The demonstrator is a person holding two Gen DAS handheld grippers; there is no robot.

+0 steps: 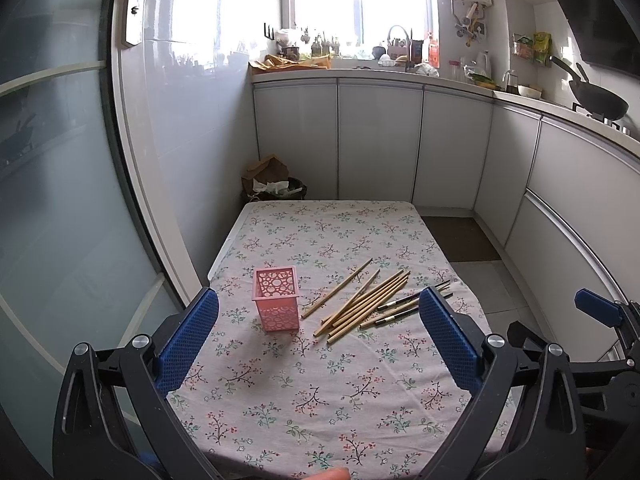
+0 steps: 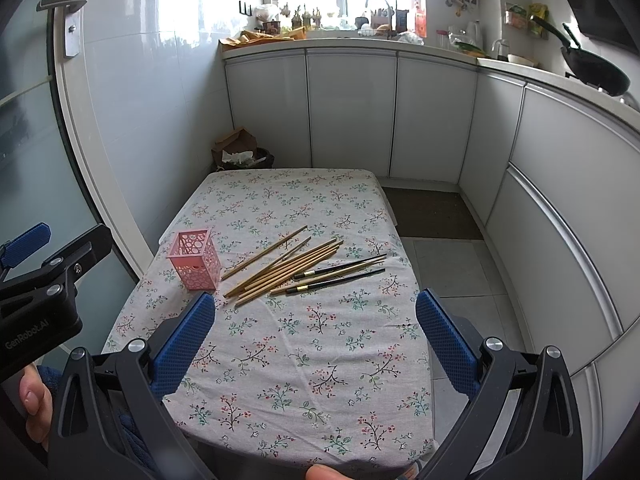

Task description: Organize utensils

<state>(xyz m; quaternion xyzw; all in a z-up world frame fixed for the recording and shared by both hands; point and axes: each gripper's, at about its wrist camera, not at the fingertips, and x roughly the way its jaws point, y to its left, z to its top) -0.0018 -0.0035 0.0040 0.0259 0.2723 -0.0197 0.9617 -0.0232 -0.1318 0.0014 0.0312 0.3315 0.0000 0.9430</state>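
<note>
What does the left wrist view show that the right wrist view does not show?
Only the left wrist view shows the right gripper at its right edge. Only the right wrist view shows the left gripper at its left edge and the silver door handle. Both show the pink holder, empty and upright, the loose chopsticks beside it, the floral tablecloth, and open jaws.

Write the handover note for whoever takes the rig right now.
Left gripper: open, holding nothing, above the near end of the table.
Right gripper: open, holding nothing, also short of the pile.
Pink holder: upright on the floral tablecloth, nothing seen inside.
Chopsticks: loose pile right of the holder, some bamboo, some dark-ended.
Done: nothing. Left: all chopsticks into the holder.
</note>
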